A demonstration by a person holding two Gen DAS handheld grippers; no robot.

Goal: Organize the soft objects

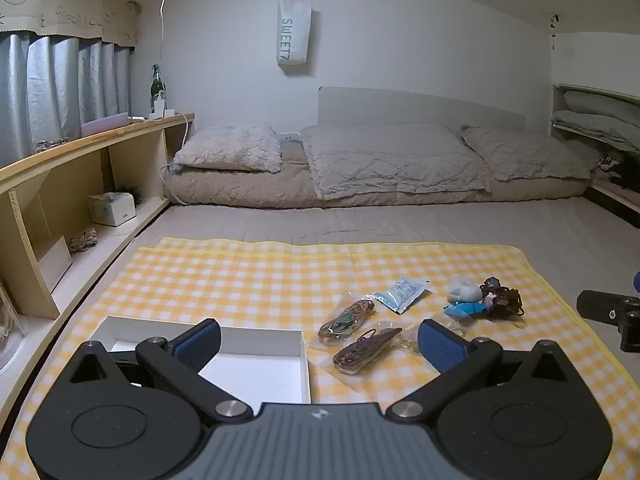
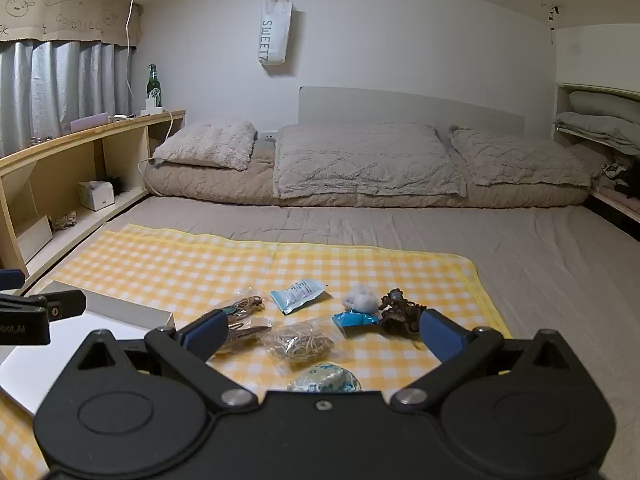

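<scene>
A yellow checked cloth (image 1: 240, 276) (image 2: 192, 264) lies on the bed. On it sit a white open box (image 1: 256, 364) (image 2: 120, 316), two clear bags of brown cords (image 1: 348, 314) (image 1: 362, 350), a bag of rubber bands (image 2: 300, 344), a pale blue packet (image 1: 402, 294) (image 2: 298, 294), a white plush (image 1: 464, 292) (image 2: 360, 300), a blue wrapper (image 2: 354, 319), a dark brown tangle (image 1: 500, 298) (image 2: 400, 312) and a floral pouch (image 2: 324, 378). My left gripper (image 1: 320, 342) is open above the box's right edge. My right gripper (image 2: 320, 334) is open over the rubber bands.
A wooden shelf unit (image 1: 80, 184) runs along the left with a tissue box (image 1: 112, 208) and a green bottle (image 1: 157, 86). Pillows and a folded quilt (image 1: 392, 160) lie at the bed's head. The other gripper's body (image 1: 612, 316) (image 2: 28, 316) shows at each frame's edge.
</scene>
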